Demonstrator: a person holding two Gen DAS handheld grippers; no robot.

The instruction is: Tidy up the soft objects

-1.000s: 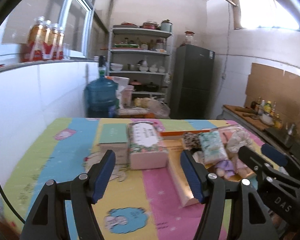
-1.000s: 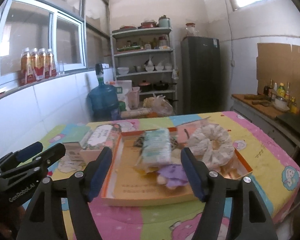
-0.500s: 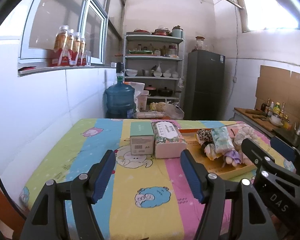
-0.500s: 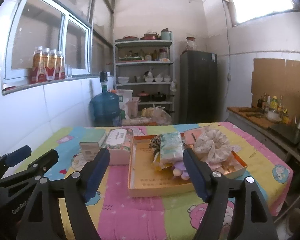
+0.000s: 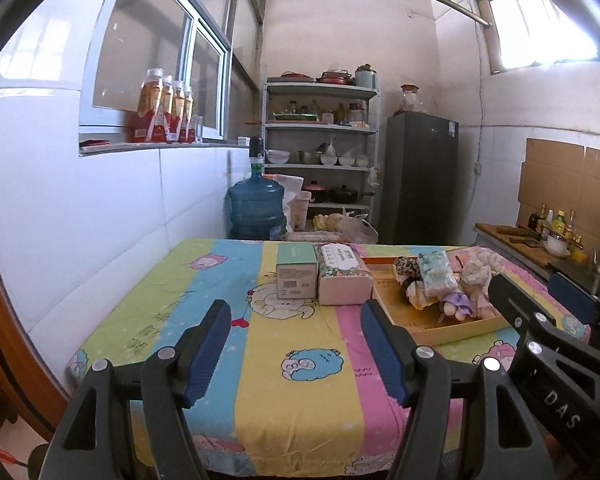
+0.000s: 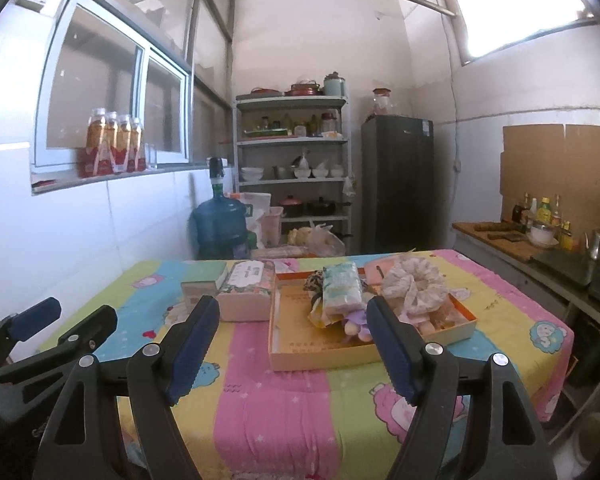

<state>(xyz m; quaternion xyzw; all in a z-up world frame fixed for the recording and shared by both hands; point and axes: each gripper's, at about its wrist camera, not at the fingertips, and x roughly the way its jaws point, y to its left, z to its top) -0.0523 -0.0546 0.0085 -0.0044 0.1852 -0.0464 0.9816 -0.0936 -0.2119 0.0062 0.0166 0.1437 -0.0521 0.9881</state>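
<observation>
I am holding my left gripper (image 5: 296, 344) and right gripper (image 6: 292, 344) wide apart, gripping nothing; the tray (image 6: 300, 354) is sitting at twelve o'clock of the right one.

Left black gripper with blue-padded fingers (image 5: 296, 338) was held apart, nothing between the pads, pointing slightly downward. Right black gripper with blue-padded fingers (image 6: 290, 340) sat alongside it, spread wider, equally empty, tilted slightly downward too.
</observation>
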